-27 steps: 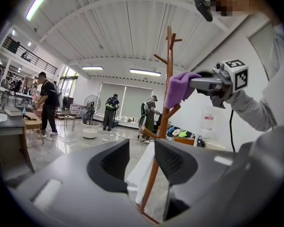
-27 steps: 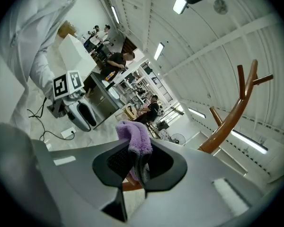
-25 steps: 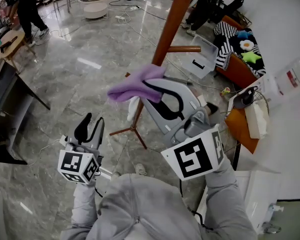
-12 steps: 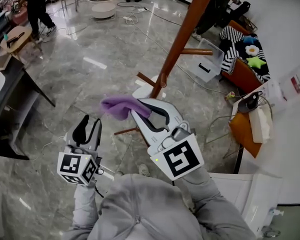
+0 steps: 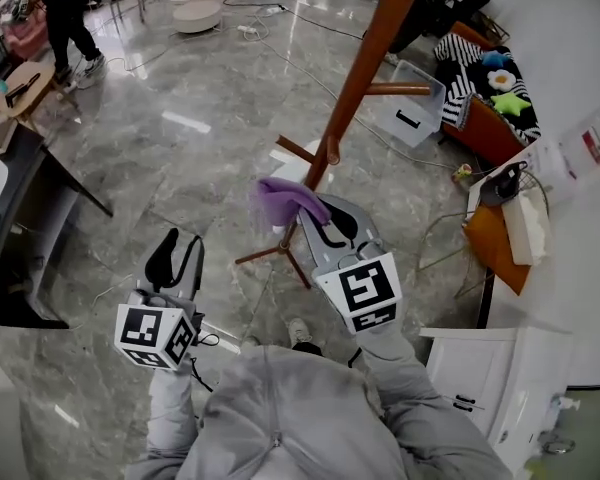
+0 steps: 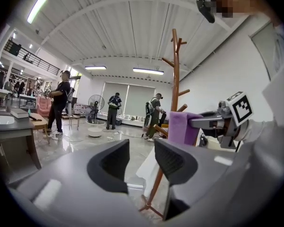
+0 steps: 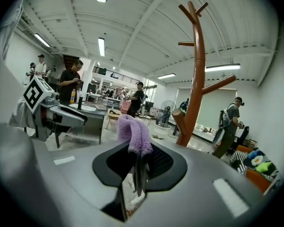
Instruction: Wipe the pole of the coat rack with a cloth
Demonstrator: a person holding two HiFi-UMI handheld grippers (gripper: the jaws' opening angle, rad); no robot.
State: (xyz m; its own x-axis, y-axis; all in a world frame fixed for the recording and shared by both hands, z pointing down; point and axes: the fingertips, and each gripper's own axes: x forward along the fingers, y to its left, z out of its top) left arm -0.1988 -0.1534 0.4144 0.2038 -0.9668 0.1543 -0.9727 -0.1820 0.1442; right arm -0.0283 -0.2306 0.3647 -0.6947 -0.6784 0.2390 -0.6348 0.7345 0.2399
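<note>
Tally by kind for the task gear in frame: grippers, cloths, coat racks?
Grippers: 2 (left gripper, right gripper)
Purple cloth: 1
Wooden coat rack: 1
Total: 4

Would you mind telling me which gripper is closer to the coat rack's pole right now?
The right. The right gripper, shut on the purple cloth, sits close beside the lower pole. The left gripper, open and empty, hangs well off to the person's left of it.
</note>
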